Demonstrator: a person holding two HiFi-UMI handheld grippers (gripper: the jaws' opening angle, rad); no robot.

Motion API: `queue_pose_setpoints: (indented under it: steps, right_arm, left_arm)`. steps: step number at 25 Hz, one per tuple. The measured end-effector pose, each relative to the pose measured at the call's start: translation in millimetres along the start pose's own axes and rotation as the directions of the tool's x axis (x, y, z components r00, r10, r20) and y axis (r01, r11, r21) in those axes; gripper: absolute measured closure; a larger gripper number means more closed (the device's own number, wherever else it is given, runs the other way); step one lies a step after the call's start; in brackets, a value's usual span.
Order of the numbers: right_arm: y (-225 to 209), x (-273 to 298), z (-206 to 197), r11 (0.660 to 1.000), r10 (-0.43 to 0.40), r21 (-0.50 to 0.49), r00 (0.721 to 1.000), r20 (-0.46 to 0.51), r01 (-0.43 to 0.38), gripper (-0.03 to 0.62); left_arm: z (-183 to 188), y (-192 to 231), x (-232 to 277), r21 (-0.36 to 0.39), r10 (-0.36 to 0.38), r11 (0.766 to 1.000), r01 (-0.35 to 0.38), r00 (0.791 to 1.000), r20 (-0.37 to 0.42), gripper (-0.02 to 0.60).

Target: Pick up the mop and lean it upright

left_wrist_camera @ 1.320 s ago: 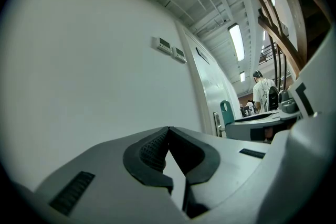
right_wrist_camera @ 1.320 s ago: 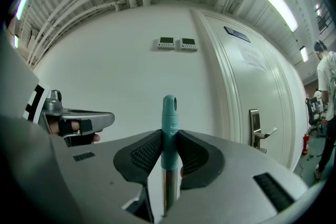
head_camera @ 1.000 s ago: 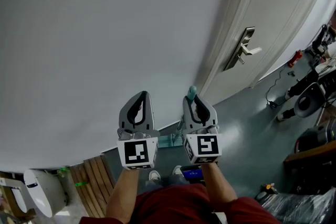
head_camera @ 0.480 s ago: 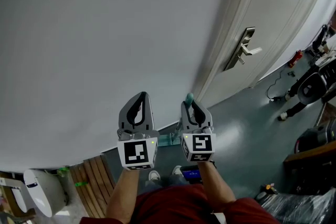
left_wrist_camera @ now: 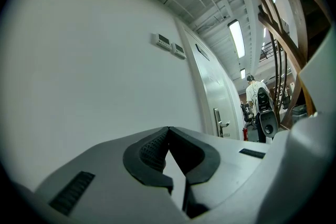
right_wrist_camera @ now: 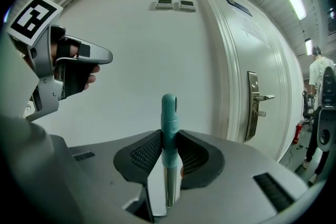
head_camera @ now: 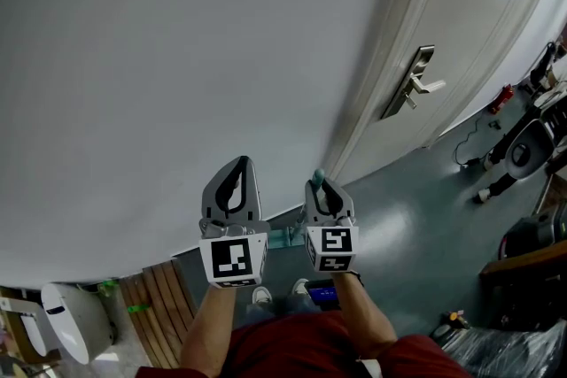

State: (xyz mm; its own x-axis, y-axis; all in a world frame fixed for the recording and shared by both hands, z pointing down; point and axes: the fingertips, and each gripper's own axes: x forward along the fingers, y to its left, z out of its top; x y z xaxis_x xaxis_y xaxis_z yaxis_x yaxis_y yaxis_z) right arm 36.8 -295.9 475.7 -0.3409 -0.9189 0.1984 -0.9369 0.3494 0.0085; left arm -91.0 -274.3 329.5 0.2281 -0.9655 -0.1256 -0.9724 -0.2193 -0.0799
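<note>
The mop stands upright in front of the white wall. Its teal handle tip (right_wrist_camera: 168, 113) and metal pole (right_wrist_camera: 169, 181) rise between the pads of my right gripper (right_wrist_camera: 169, 152), which is shut on the teal grip. In the head view the teal tip (head_camera: 318, 179) pokes out above my right gripper (head_camera: 324, 195), and the mop's teal head (head_camera: 282, 237) shows on the floor below. My left gripper (head_camera: 232, 181) hangs beside it at the left, shut with nothing between its fingertips (left_wrist_camera: 166, 129). The right gripper view also shows the left gripper (right_wrist_camera: 68, 63) at the upper left.
A white door (head_camera: 461, 40) with a metal lever handle (head_camera: 409, 84) stands to the right of the wall. Wooden slats (head_camera: 158, 301) and a white appliance (head_camera: 71, 323) lie at the lower left. Equipment and cables (head_camera: 518, 150) crowd the grey floor at the right; a person (left_wrist_camera: 253, 93) stands far off.
My right gripper has sunk with the mop handle, and the teal tip shows lower against the wall. The left gripper has stayed in place.
</note>
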Motion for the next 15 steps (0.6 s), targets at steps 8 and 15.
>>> queue_pose_setpoints:
  steps: [8, 15]
  right_arm:
    - [7, 8, -11, 0.999, 0.016, -0.038, 1.000, -0.002, -0.016, 0.488]
    - [5, 11, -11, 1.000, 0.013, -0.027, 1.000, 0.003, -0.013, 0.488]
  left_arm:
    - [-6, 3, 2, 0.001, 0.005, 1.000, -0.005, 1.000, -0.008, 0.575]
    - [-4, 5, 5, 0.001, 0.008, 1.000, -0.008, 1.000, -0.005, 0.575]
